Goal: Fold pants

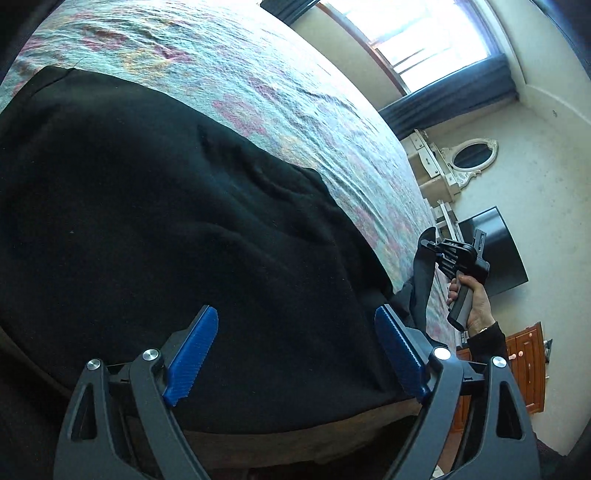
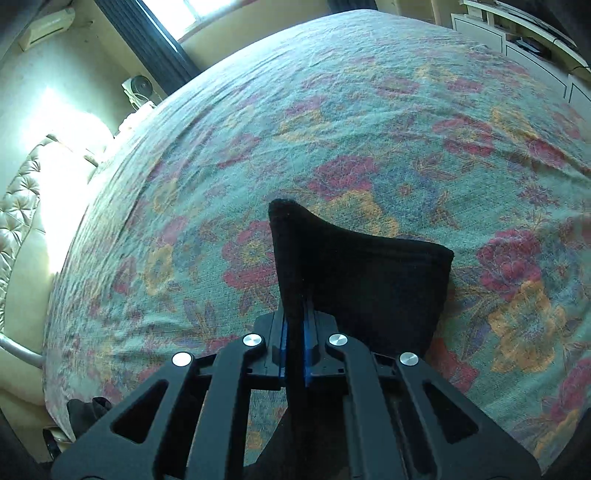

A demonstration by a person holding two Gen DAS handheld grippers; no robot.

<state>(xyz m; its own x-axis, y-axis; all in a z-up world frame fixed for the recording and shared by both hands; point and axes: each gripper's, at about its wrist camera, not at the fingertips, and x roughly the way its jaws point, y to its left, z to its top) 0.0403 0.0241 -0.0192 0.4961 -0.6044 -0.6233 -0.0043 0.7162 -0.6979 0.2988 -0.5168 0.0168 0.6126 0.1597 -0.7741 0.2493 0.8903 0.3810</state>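
Note:
Black pants (image 1: 166, 221) lie spread on the floral bedspread (image 1: 295, 103), filling most of the left wrist view. My left gripper (image 1: 297, 314) hovers over their near edge, its blue pads (image 1: 192, 354) wide apart and open, with no cloth pinched. At the right, a hand holds my right gripper (image 1: 434, 245), from which a strip of the pants (image 1: 421, 295) hangs. In the right wrist view, my right gripper (image 2: 293, 317) is shut on a black pant end (image 2: 369, 280), which stands lifted above the bedspread (image 2: 332, 129).
A window (image 1: 424, 33) with dark curtains, an oval mirror (image 1: 471, 155), a dark screen (image 1: 498, 251) and a wooden dresser (image 1: 524, 369) stand beyond the bed's edge. A tufted headboard (image 2: 22, 206) and a fan (image 2: 138, 86) are to the left in the right wrist view.

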